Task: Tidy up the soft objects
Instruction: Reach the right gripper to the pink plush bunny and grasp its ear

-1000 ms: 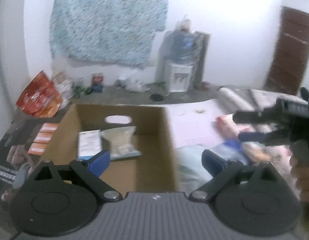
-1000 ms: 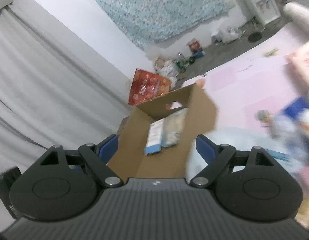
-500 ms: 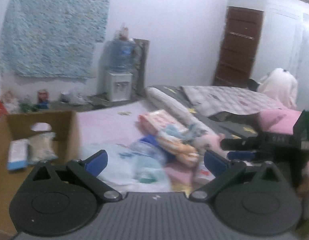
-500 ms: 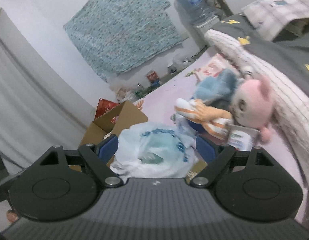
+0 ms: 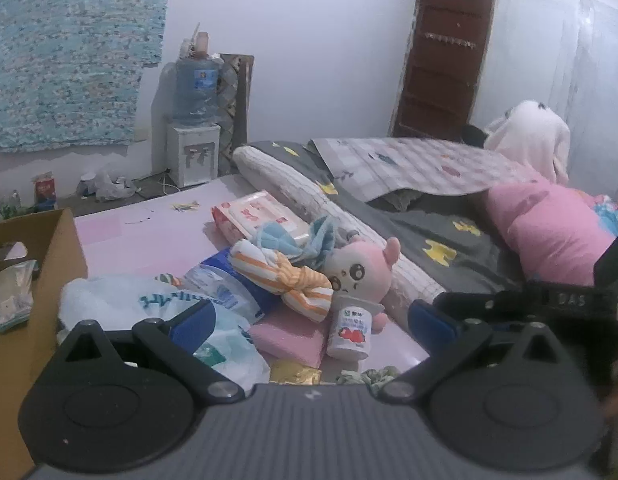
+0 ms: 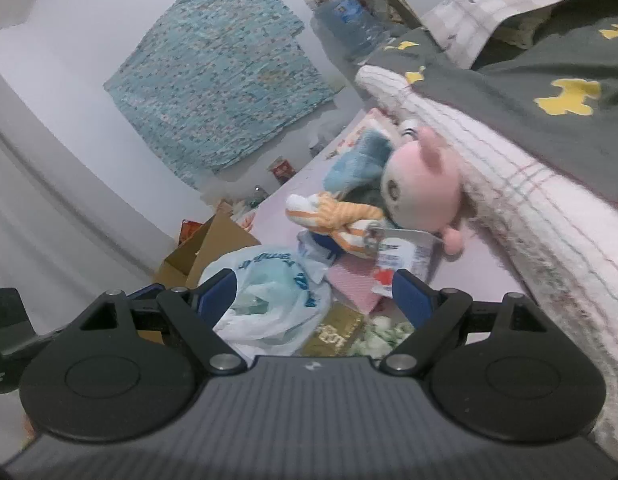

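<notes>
On the pink mat (image 5: 149, 236), heaped beside a rolled checked quilt (image 5: 309, 200): pink plush toy (image 5: 361, 276), striped orange cloth (image 5: 293, 280), white plastic bag (image 5: 149, 308), pink pad (image 5: 289, 336), small bottle (image 5: 349, 332). Cardboard box (image 5: 49, 248) at left. Left gripper (image 5: 309, 320) and right gripper (image 6: 315, 298) both spread wide, nothing pinched; beyond, water dispenser (image 5: 195, 120), brown door (image 5: 441, 60).

A pink plush toy (image 5: 359, 276) with big eyes leans on the rolled checked blanket (image 5: 309, 196). An orange striped soft toy (image 5: 285, 276) lies in front of it, touching a blue fluffy one (image 5: 297, 240). A flat pink pad (image 5: 289, 336) lies under them on the pink mat. A brown box (image 5: 49, 240) stands open at the left.
</notes>
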### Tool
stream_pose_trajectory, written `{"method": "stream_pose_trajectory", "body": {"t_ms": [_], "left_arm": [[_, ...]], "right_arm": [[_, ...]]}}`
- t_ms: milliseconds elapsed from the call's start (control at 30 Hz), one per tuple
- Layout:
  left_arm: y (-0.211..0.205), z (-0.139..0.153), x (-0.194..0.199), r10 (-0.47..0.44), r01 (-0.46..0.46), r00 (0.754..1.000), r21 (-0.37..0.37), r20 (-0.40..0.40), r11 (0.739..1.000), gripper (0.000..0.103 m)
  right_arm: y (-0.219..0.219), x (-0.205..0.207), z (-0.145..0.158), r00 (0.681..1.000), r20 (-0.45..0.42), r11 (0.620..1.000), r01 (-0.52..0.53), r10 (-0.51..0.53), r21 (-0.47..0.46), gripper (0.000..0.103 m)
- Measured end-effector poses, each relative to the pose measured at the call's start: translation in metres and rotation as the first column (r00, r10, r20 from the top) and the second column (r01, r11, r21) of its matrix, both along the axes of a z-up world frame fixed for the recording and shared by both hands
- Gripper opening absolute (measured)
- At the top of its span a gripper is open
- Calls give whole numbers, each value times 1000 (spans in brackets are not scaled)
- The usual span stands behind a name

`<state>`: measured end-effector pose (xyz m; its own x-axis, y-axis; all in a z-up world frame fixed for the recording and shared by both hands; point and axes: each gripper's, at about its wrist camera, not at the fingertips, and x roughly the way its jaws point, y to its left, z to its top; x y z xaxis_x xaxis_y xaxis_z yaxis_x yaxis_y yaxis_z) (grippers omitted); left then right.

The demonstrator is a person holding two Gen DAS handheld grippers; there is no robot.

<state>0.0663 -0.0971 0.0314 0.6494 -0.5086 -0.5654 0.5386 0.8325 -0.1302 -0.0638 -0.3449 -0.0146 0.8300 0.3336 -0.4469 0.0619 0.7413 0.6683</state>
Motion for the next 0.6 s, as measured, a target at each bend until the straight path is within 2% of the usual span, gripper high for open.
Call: {"method": "stream_pose_trajectory", "body": {"t_ms": [333,500,600], "left_arm": [[-33,-22,14,-80,81,997,58,-13,995,103],[-48,-29,25,-101,100,995,107,-1,989,103],[-56,-34,29,-113,108,993,141,23,984,103]], "right_arm": [[-20,-5,-8,998,-20,998,58,-58,8,85],[-28,11,-16,996,-35,997,81,-80,14,85],[-34,28,-18,995,-43,996,91,-92,-15,85]]}}
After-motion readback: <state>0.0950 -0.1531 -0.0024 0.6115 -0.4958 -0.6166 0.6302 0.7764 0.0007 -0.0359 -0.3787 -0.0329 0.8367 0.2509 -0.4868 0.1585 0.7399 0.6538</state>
